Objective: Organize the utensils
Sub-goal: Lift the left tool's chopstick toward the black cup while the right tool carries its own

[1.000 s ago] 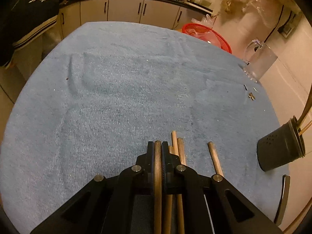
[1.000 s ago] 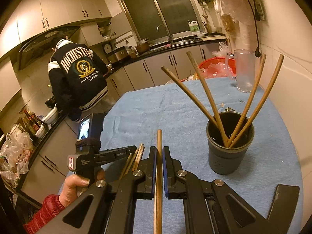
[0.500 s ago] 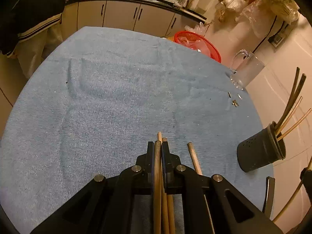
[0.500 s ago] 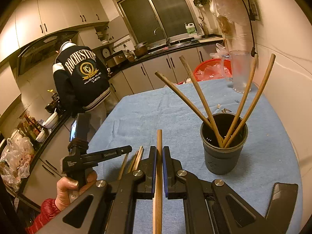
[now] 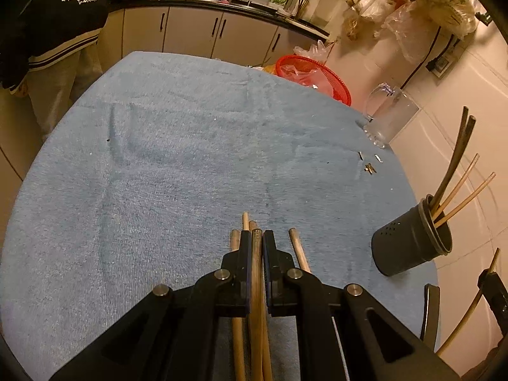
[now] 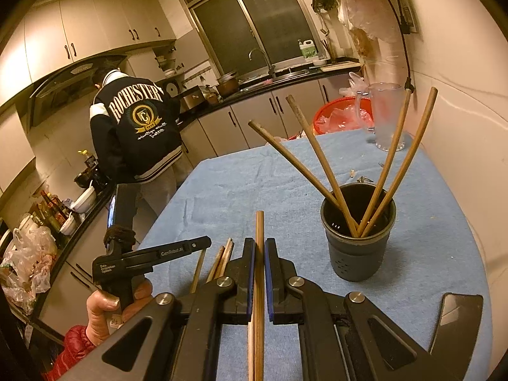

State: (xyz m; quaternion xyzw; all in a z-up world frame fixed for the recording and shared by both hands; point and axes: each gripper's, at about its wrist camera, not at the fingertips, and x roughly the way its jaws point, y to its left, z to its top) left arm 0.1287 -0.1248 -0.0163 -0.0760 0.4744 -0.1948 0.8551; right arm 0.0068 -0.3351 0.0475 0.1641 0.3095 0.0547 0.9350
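Left gripper (image 5: 256,241) is clamped on a round pale wooden chopstick (image 5: 256,285); right gripper (image 6: 259,247) pinches a darker chopstick (image 6: 259,254), left of the holder (image 6: 357,247).

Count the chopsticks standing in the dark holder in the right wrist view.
4. Two lean left and two lean right out of the dark holder, tips meeting at its bottom. Shorter ones lying inside could be hidden.
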